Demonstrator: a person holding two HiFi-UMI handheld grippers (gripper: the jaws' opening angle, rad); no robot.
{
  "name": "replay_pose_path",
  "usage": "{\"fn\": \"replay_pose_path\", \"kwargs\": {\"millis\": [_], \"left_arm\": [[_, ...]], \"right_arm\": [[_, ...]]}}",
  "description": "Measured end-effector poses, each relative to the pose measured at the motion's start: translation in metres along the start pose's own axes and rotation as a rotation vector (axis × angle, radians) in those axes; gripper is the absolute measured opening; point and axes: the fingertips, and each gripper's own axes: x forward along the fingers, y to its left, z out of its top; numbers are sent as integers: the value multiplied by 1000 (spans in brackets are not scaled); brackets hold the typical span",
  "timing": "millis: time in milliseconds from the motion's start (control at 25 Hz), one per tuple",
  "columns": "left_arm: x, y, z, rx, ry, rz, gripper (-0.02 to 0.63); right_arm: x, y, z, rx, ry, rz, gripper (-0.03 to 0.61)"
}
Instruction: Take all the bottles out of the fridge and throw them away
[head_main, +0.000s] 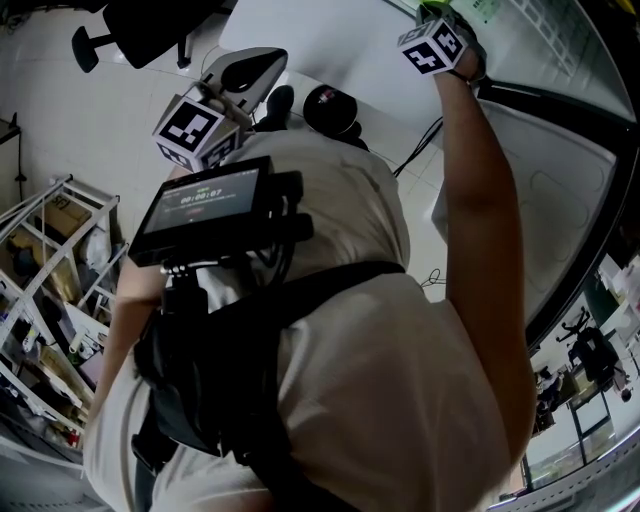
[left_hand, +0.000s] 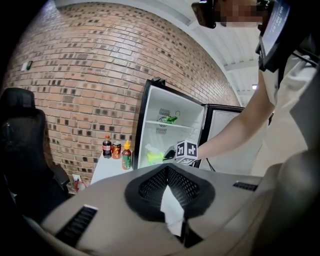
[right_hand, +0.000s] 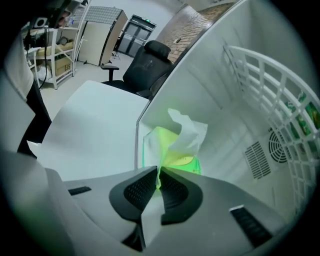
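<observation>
Right claw (right_hand: 159, 176): pads all but closed, pinching the near edge of the green packet (right_hand: 176, 150). A sliver of green shows in the slit between them. Left claw (left_hand: 167, 169): pads together at the tip, nothing gripped. It sits low at centre of the left gripper view, well back from the fridge and pointing toward it.

Left gripper view, by size:
- Brick wall (left_hand: 90, 75) fills the upper left of the frame.
- Fridge (left_hand: 186, 112) stands against it at frame centre, white inside, with its door (left_hand: 222, 120) swung open to the right.
- Black office chair (left_hand: 20, 140) at the far left edge.
- Bare forearm (left_hand: 235, 127) runs from the right side of the frame down into the fridge opening.
- White worktop (left_hand: 107, 169) just left of the fridge. I cannot tell whether the two touch.

Task items, all upright on the worktop and outside the fridge:
- Cola bottle (left_hand: 107, 146), furthest left.
- Sauce bottle (left_hand: 127, 155), red with a yellow cap, nearest the fridge.
- Drinks can (left_hand: 116, 149) between them, just beside both.

Inside the fridge:
- The green packet lies on the lower level at the left front. White wrapping stands up from its top, and the right claw is at its right end.
- Second green pack (left_hand: 169, 119) lies on the upper wire shelf (left_hand: 160, 123).

Right gripper view: the packet sits against the fridge's left inner edge, with the wire shelf curving down the right of the frame.
</observation>
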Motion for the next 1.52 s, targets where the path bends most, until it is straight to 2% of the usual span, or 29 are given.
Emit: {"fn": "replay_pose_path", "kwargs": {"millis": [360, 600, 1040, 1520], "left_arm": [[3, -8, 5, 6, -3, -57, 2], [3, -20, 8, 4, 2, -119, 2], [13, -26, 5, 56, -2, -228, 2], [16, -39, 11, 61, -1, -296, 2]], "right_arm": [[-35, 4, 9, -44, -30, -54, 14], [-71, 14, 15, -20, -59, -82, 14], [-133, 31, 37, -45, -129, -164, 12], [-184, 87, 51, -27, -222, -98, 11]]}}
